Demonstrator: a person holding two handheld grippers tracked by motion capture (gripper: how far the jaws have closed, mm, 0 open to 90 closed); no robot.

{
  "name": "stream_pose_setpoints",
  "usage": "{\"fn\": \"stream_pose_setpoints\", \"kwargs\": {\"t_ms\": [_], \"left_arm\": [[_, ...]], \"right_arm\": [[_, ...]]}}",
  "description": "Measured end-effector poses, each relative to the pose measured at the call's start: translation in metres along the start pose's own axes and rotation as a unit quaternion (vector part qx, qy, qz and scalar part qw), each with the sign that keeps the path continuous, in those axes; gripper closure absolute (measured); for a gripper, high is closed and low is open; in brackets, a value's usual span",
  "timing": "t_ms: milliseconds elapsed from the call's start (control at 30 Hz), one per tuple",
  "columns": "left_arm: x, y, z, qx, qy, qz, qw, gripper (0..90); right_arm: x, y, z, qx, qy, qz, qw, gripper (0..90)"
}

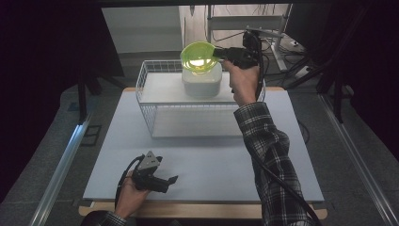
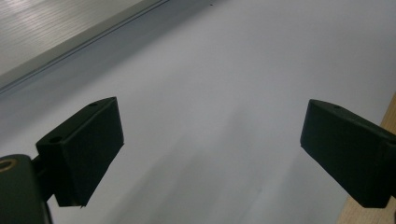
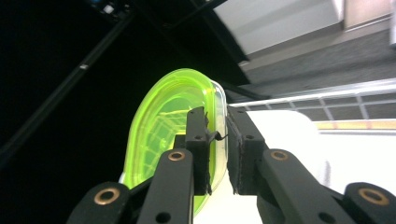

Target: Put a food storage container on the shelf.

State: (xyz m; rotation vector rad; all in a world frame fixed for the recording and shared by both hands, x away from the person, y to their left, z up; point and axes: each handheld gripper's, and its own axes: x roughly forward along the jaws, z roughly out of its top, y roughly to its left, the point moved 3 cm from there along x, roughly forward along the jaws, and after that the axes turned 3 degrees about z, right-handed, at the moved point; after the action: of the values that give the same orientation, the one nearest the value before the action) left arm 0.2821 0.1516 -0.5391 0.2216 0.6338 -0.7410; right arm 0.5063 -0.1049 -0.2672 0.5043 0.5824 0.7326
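While the left gripper [image 1: 170, 180] rested low on the near left of the table [image 1: 207, 165], its jaws stood spread wide with nothing between them; the left gripper view looked between the two black pads [image 2: 84, 149] at bare white surface. Further along, toward the middle and back of the table, a white wire basket [image 1: 155, 110] stood with a white container [image 1: 202, 80] on its upper shelf. Above that container hung the green bowl [image 1: 199, 56], tilted, its rim pinched by the right gripper [image 1: 220, 52], whose jaws were pressed nearly together on the thin plastic wall.

Judging from this, the step in hand was bringing the bowl to or from the top of the container. To do it well, the grip should probably stay firm on the rim, since a thin translucent wall held at one edge can pivot or slip. The wrist would likely need to level the bowl before any lowering, keeping it centred over the container and clear of the basket wires.

The high view gave the layout: bowl above container, basket behind, hands well apart. The right gripper view offered what that one could not, namely the pads [image 3: 198, 144] either side of the bowl's rim [image 3: 217, 107] and the basket's grid seen through the green plastic.
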Motion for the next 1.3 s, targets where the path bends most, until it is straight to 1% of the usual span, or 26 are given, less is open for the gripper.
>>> {"fn": "stream_pose_setpoints", "kwargs": {"t_ms": [67, 133, 167, 367, 467, 567, 767, 867, 933, 1000, 1167, 1300], "left_arm": [[0.000, 0.000, 0.000, 0.001, 0.001, 0.000, 1.0000, 5.6], [0.000, 0.000, 0.000, 0.002, 0.001, 0.000, 1.0000, 5.6], [0.000, 0.000, 0.000, 0.002, 0.001, 0.000, 1.0000, 5.6], [0.001, -0.001, 0.000, 0.005, 0.004, 0.000, 1.0000, 5.6], [0.001, -0.001, 0.000, 0.007, 0.005, 0.001, 1.0000, 5.6], [0.001, 0.000, 0.000, 0.006, 0.004, 0.001, 1.0000, 5.5], [0.001, -0.001, 0.000, 0.004, 0.004, 0.000, 1.0000, 5.5], [0.001, -0.001, 0.000, 0.005, 0.005, -0.001, 1.0000, 5.5], [0.001, -0.001, 0.000, 0.005, 0.005, -0.001, 1.0000, 5.5], [0.002, -0.001, 0.000, 0.005, 0.005, 0.000, 1.0000, 5.5], [0.002, -0.001, 0.000, 0.007, 0.007, 0.000, 1.0000, 5.5], [0.003, -0.002, 0.000, 0.007, 0.008, -0.001, 0.9999, 5.4]], "right_arm": [[0.001, 0.001, 0.000, -0.004, 0.001, -0.010, 0.9999, 76.2], [0.002, 0.001, 0.001, -0.007, -0.001, -0.027, 0.9996, 72.1], [0.002, 0.000, 0.001, -0.009, -0.001, -0.032, 0.9994, 72.2], [0.001, -0.003, 0.001, -0.013, 0.000, -0.040, 0.9991, 71.1], [0.001, -0.005, 0.000, -0.013, 0.001, -0.034, 0.9993, 68.0], [0.000, -0.005, 0.000, -0.020, -0.001, -0.029, 0.9994, 63.8], [-0.001, -0.002, 0.000, -0.053, 0.004, -0.030, 0.9982, 45.7], [-0.002, -0.003, -0.001, -0.071, 0.008, -0.025, 0.9971, 37.0], [-0.004, -0.005, -0.002, -0.079, 0.008, -0.020, 0.9967, 32.7], [-0.006, -0.007, -0.003, -0.084, 0.007, -0.012, 0.9963, 30.1], [-0.013, -0.013, -0.008, -0.102, 0.011, -0.011, 0.9946, 25.6], [-0.016, -0.013, -0.013, -0.117, 0.016, -0.004, 0.9929, 23.4]]}}
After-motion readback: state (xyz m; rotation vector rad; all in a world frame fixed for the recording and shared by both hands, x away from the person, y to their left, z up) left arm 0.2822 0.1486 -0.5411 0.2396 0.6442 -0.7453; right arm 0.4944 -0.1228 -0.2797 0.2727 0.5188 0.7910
